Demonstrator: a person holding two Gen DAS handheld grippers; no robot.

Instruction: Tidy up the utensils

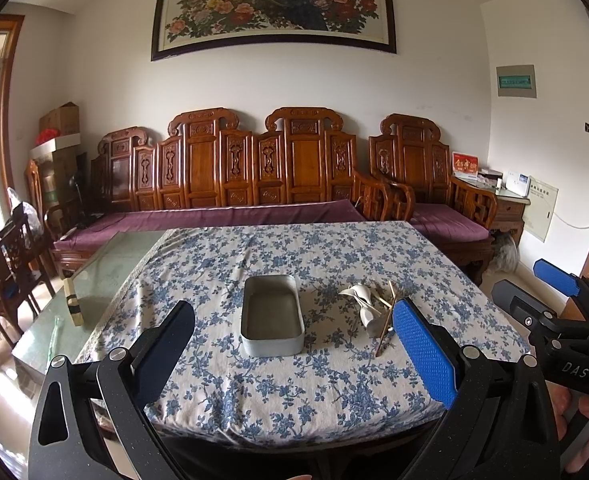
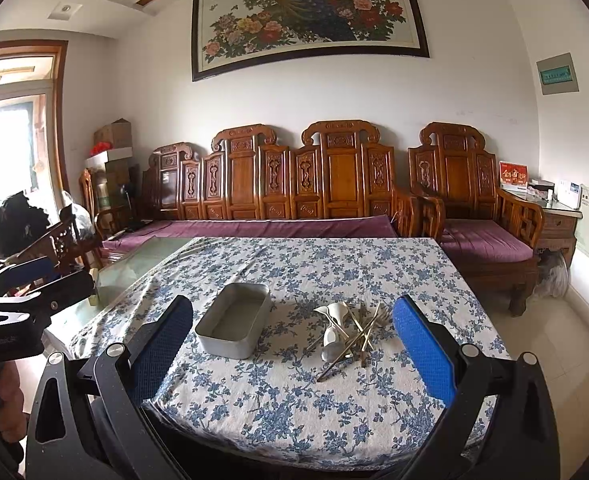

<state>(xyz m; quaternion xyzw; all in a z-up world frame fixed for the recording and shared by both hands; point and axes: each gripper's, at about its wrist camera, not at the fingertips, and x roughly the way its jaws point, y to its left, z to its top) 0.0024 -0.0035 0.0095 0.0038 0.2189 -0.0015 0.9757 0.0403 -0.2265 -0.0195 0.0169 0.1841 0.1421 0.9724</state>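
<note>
An empty grey metal tin (image 1: 272, 320) (image 2: 234, 320) sits mid-table on the blue floral tablecloth (image 1: 254, 400) (image 2: 278, 408). To its right lies a pile of utensils (image 1: 374, 308) (image 2: 348, 334): white spoons, wooden chopsticks and metal forks, crossed over one another. My left gripper (image 1: 294, 348) hovers over the table's near edge, open and holding nothing, the tin between its fingers in view. My right gripper (image 2: 294, 352) is also open and holding nothing, short of the pile. Each gripper shows at the edge of the other's view: the right gripper (image 1: 550, 300), the left gripper (image 2: 26, 284).
A glass tabletop (image 1: 106, 280) extends left of the cloth, with a small wooden block (image 1: 73, 304) on it. Behind the table stand a carved wooden sofa (image 1: 246, 168) with purple cushions, and an armchair (image 2: 474, 208). A wooden chair (image 1: 10, 264) stands at the left.
</note>
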